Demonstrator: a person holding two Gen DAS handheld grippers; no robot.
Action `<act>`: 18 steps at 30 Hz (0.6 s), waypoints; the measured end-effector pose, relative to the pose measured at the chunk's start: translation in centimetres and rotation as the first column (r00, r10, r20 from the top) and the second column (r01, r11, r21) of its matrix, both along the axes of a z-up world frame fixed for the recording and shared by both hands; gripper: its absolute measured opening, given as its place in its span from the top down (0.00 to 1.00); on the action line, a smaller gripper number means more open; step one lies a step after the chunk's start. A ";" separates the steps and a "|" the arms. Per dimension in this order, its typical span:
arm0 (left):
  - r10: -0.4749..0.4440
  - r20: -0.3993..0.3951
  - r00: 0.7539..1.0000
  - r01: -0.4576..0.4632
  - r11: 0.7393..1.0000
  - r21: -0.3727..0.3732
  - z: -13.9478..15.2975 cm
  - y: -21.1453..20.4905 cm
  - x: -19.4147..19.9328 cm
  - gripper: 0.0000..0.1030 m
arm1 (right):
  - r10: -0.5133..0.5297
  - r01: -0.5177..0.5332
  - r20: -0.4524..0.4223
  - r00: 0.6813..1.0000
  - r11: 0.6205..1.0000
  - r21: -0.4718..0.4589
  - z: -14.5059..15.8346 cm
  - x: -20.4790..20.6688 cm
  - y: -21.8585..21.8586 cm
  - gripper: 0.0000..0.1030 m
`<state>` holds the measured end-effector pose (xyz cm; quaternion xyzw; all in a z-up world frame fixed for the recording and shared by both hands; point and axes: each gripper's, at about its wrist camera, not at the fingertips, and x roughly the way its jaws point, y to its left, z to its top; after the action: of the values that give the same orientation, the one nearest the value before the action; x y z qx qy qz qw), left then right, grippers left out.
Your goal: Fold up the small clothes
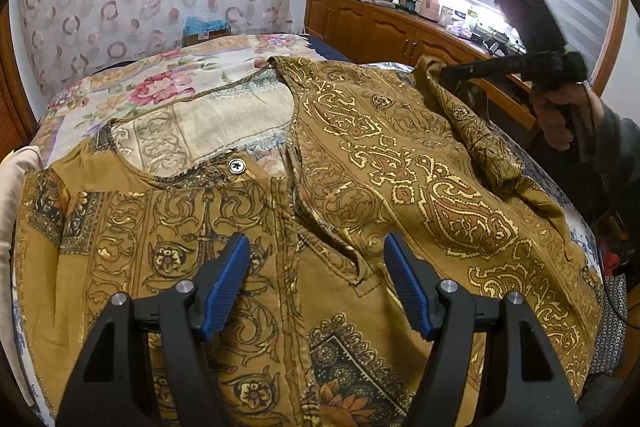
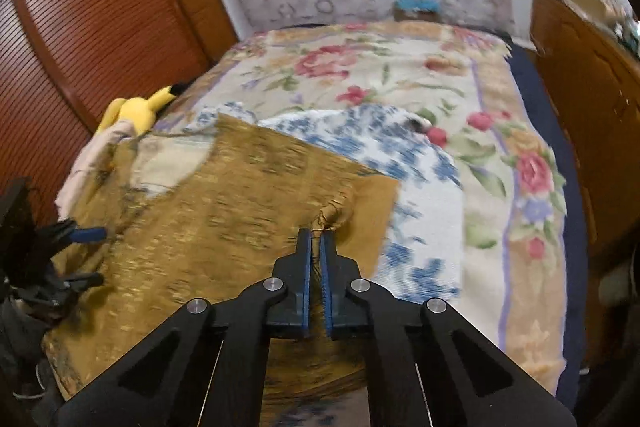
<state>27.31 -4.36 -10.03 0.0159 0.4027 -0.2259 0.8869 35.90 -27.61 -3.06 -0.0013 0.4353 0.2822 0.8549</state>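
Lying flat on the bed (image 2: 500, 99), one mustard patterned shirt (image 1: 360, 167) points its neckline toward the far curtain, with its long axis running from the camera to there. One right gripper (image 2: 316, 233) is clenched on a bunched fold of the shirt. One left gripper (image 1: 316, 247) hovers released above the shirt's front. One yellow plush toy (image 2: 136, 111) sits at the bed's edge.
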 end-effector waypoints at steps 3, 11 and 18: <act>0.002 -0.002 1.000 -0.002 1.000 -0.002 -0.1 0.0 0.2 0.32 | 0.057 -0.058 0.026 0.998 0.998 0.026 1.7 -1.0 3.1 0.98; 0.003 -0.005 1.000 -0.003 1.000 -0.005 -0.1 0.1 0.2 0.32 | 0.056 -0.051 0.094 0.994 0.997 -0.056 2.8 -3.1 8.1 0.64; -0.002 0.020 1.000 0.002 1.000 -0.006 0.2 0.2 -0.2 0.32 | -0.183 0.191 0.098 0.978 0.978 -0.081 0.6 -6.2 1.6 0.55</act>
<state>27.07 -4.12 -9.82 0.0160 0.3932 -0.2276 0.8907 29.68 -26.03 -2.42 -0.0116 0.4067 0.1802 0.8955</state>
